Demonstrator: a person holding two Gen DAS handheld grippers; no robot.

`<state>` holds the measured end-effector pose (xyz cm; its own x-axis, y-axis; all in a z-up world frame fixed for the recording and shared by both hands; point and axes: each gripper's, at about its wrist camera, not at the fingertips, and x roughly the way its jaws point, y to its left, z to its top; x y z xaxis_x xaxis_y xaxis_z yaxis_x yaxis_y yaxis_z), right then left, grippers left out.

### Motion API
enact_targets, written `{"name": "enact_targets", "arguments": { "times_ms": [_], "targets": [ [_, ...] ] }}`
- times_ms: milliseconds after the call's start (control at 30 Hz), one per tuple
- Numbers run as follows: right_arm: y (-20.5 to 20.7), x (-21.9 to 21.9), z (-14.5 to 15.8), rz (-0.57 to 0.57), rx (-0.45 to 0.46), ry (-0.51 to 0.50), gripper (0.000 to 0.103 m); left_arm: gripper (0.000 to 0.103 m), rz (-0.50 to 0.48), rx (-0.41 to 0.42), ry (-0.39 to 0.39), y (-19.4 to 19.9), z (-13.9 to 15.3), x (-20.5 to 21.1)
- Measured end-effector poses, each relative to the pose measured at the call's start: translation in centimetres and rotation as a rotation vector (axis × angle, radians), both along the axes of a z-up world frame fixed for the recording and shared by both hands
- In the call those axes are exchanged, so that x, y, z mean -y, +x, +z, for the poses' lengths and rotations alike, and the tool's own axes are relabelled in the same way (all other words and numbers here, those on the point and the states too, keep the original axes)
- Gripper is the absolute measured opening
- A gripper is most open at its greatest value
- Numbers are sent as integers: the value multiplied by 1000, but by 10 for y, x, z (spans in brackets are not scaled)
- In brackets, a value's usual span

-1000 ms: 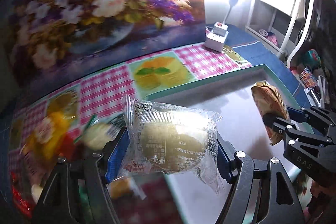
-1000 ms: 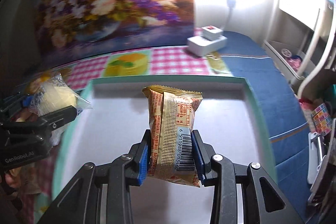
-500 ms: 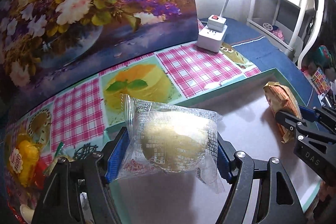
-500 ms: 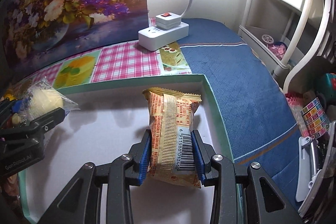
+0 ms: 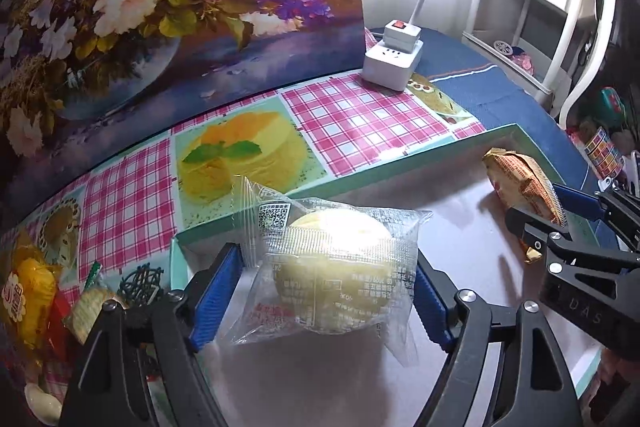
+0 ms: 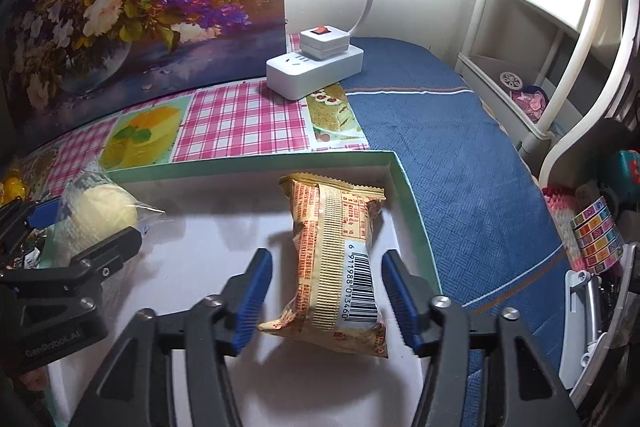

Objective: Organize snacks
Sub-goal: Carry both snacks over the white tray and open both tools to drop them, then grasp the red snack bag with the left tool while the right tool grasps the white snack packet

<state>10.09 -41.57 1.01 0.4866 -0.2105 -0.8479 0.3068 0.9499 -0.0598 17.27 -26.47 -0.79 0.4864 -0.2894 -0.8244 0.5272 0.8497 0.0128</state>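
Note:
A clear packet with a round yellow cake (image 5: 332, 275) sits between the blue pads of my left gripper (image 5: 328, 257), low over the near left part of the white tray (image 5: 400, 163). These jaws are opening, though the pads still touch the wrapper. My right gripper (image 6: 326, 259) is opening too. An orange snack packet (image 6: 340, 255) lies between its pads with a gap on each side, by the tray's far right corner (image 6: 394, 163). From the right wrist, the cake packet (image 6: 96, 215) shows at the left. The left wrist shows the orange packet (image 5: 516, 179) at the right.
A white power strip (image 6: 312, 75) with a lamp stalk stands behind the tray on the checked cloth. A flower painting (image 5: 140, 7) closes off the back. More wrapped snacks (image 5: 28, 291) lie left of the tray. Blue cloth (image 6: 440, 147) and a white shelf are to the right.
Both grippers came in lower over the tray with their packets. The right jaws have parted from the orange packet, which now lies loose between them. The left jaws stand a little wider.

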Motion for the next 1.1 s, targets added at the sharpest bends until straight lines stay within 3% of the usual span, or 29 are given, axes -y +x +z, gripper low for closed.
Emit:
{"name": "enact_targets", "arguments": {
  "times_ms": [100, 167, 500, 633, 733, 1100],
  "targets": [
    [-2, -2, 3, 3, 5, 0, 64, 84, 2, -8, -18, -4, 4, -6],
    [-5, -3, 4, 3, 8, -3, 73, 97, 7, 10, -41, -8, 12, -12],
    [-14, -16, 12, 30, 21, -5, 88, 98, 51, 55, -87, -19, 38, -51],
    [-17, -26, 14, 58, 14, -8, 89, 98, 116, 53, -84, -22, 40, -90],
    [-18, -38, 19, 89, 20, -15, 103, 98, 175, 56, -78, -26, 41, -124],
    [-19, -96, 28, 220, 16, 3, 103, 103, 387, 78, -68, -58, 37, -245]
  ]
}}
